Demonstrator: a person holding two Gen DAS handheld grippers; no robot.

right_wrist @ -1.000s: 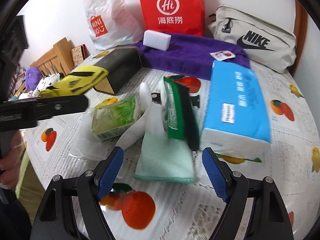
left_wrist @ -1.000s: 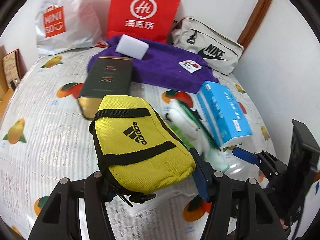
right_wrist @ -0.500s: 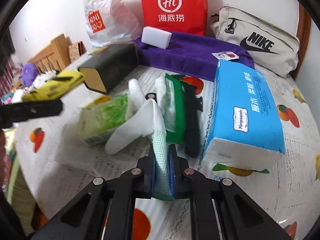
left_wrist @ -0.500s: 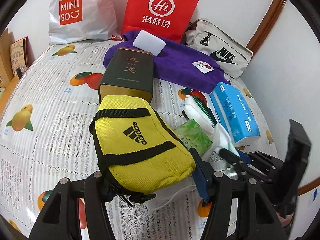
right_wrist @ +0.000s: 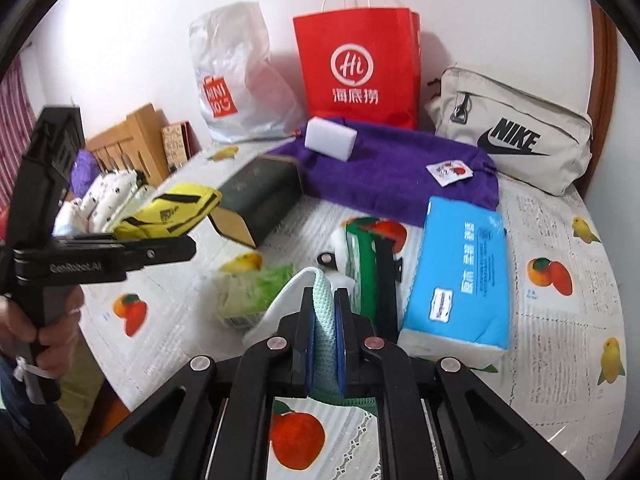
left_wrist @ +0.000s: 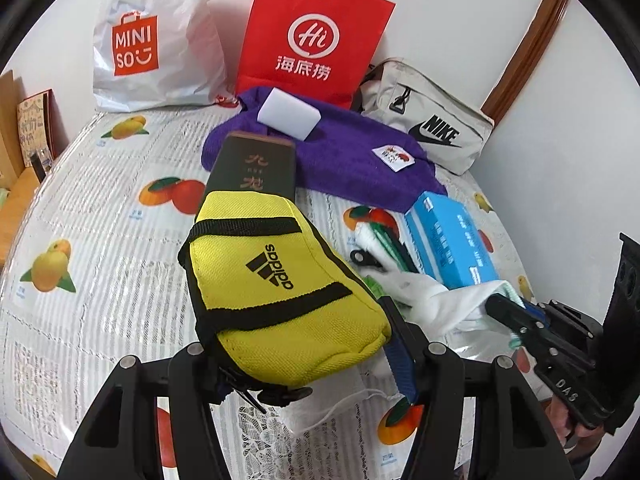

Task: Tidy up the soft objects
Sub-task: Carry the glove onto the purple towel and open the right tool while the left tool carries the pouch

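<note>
Left gripper clamps yellow Adidas pouch; right gripper pinches mint cloth. Only right view shows green tissue pack mid-table.

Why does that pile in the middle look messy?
Nothing is damaged. A white glove, green packet and black clip lie jumbled beside the blue tissue pack, unlike the neatly laid purple towel.

Red Hi paper bag upright at wall, white Miniso plastic bag beside it. Dark box on fruit-print tablecloth, one end touching purple towel. Wooden rack past table edge.
</note>
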